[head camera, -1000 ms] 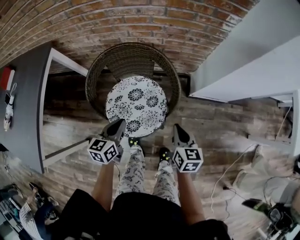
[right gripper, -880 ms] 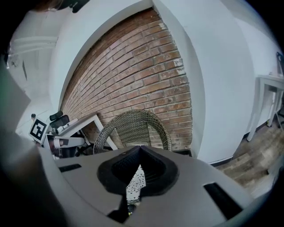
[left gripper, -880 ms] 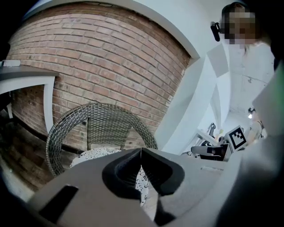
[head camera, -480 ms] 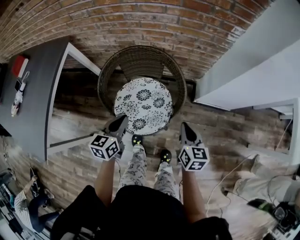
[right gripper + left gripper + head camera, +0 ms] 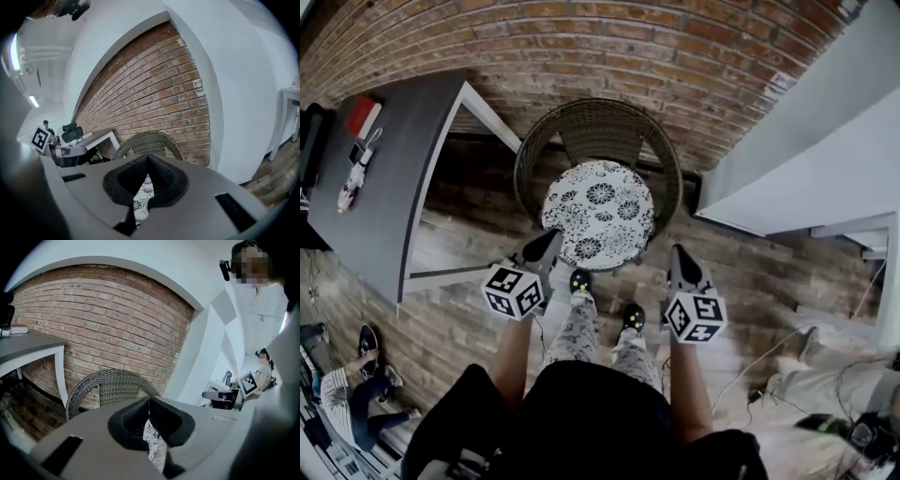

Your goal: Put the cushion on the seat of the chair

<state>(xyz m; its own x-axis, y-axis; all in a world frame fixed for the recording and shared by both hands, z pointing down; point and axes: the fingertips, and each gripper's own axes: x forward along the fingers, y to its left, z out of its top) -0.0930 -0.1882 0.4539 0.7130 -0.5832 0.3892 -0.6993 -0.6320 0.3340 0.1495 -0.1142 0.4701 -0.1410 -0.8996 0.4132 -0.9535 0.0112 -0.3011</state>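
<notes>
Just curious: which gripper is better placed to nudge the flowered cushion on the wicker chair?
Left, probably: the left gripper points at the edge of the round black-and-white flowered cushion; the right gripper sits beside it.

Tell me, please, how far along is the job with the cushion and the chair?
Done: the patterned cushion lies flat on the seat of the wicker chair. In hand: nothing. The left gripper and the right gripper are both shut and empty, held short of the chair, above the person's feet. Left: nothing of the task seems to remain.
</notes>
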